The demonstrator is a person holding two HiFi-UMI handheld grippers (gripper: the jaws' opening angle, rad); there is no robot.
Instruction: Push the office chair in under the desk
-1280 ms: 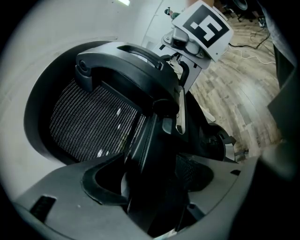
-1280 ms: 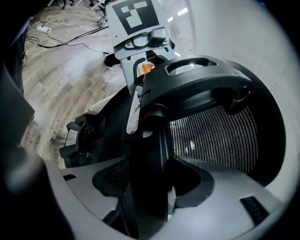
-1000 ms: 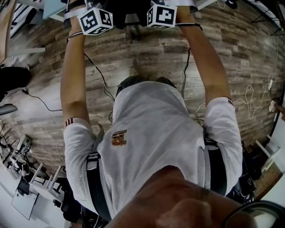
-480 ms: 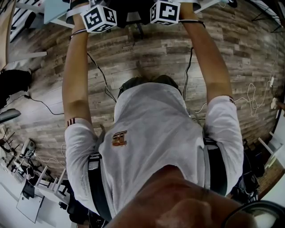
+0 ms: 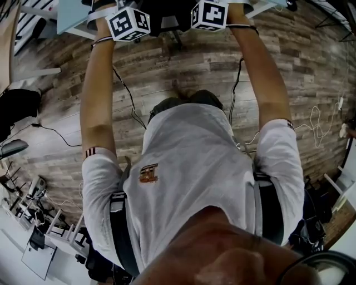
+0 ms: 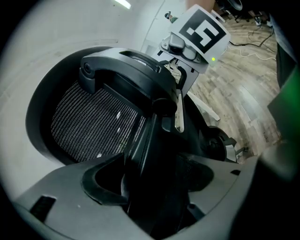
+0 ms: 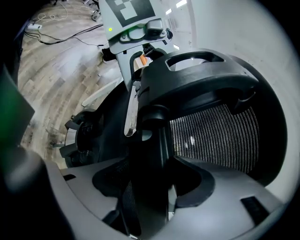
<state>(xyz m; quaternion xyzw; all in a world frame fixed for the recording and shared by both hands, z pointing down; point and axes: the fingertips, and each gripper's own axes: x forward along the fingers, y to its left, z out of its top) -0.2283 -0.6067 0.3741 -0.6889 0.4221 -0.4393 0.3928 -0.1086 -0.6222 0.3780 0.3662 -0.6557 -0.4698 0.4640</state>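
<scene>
The black office chair [image 5: 167,10] stands at the top of the head view, partly under the pale desk [image 5: 71,11]. Both outstretched arms reach to it, and only the marker cubes [image 5: 129,23] [image 5: 209,15] of the grippers show there. In the left gripper view my left gripper [image 6: 151,187] is shut on the chair's black back strut [image 6: 147,140], beside the mesh backrest [image 6: 91,123]. In the right gripper view my right gripper [image 7: 149,187] is shut on the same strut [image 7: 157,145], with the mesh [image 7: 215,136] to its right. Each gripper sees the other across the headrest bracket [image 7: 197,84].
Black cables [image 5: 125,94] and white cables [image 5: 314,125] trail over the wood-plank floor [image 5: 183,67]. White desk legs [image 6: 206,105] stand beyond the chair. More furniture and another chair [image 5: 16,106] crowd the left edge.
The floor has slid down the head view and more of the desk shows at the top. The person and the held chair have moved forward toward the desk.
</scene>
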